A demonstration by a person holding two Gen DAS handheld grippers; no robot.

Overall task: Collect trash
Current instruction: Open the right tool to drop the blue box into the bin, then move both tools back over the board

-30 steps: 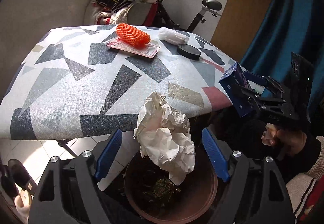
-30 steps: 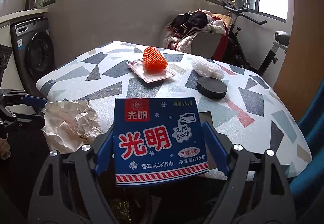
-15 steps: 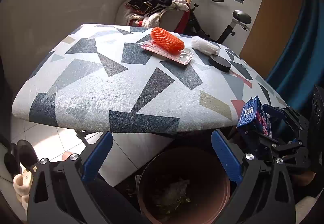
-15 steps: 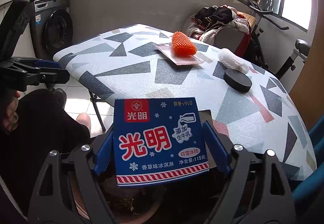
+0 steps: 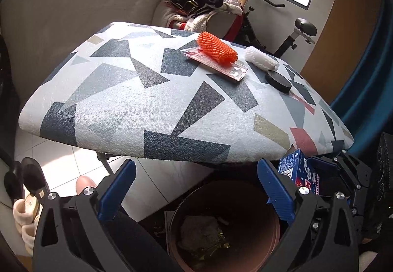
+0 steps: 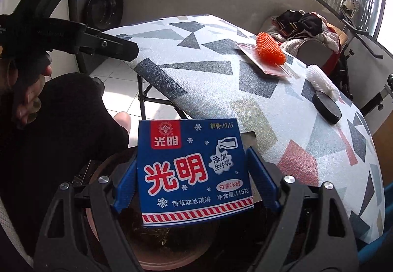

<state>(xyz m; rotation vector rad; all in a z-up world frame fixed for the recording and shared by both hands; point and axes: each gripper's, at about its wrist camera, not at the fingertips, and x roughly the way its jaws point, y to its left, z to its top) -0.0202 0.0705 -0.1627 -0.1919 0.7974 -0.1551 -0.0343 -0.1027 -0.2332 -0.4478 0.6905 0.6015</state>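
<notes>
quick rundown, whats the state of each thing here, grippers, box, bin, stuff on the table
left gripper: open, empty, over the bin; jaws have just been opening
right gripper: shut on the blue box
blue box: held upright above the bin
bin: uncovered, trash at the bottom
orange foam net: lying on a flat packet on the table
white foam net: lying on the table
black disc: flat on the table

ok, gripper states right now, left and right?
Left gripper: open, empty, jaws just opened, above the bin.
Right gripper: closed on the blue carton.
</notes>
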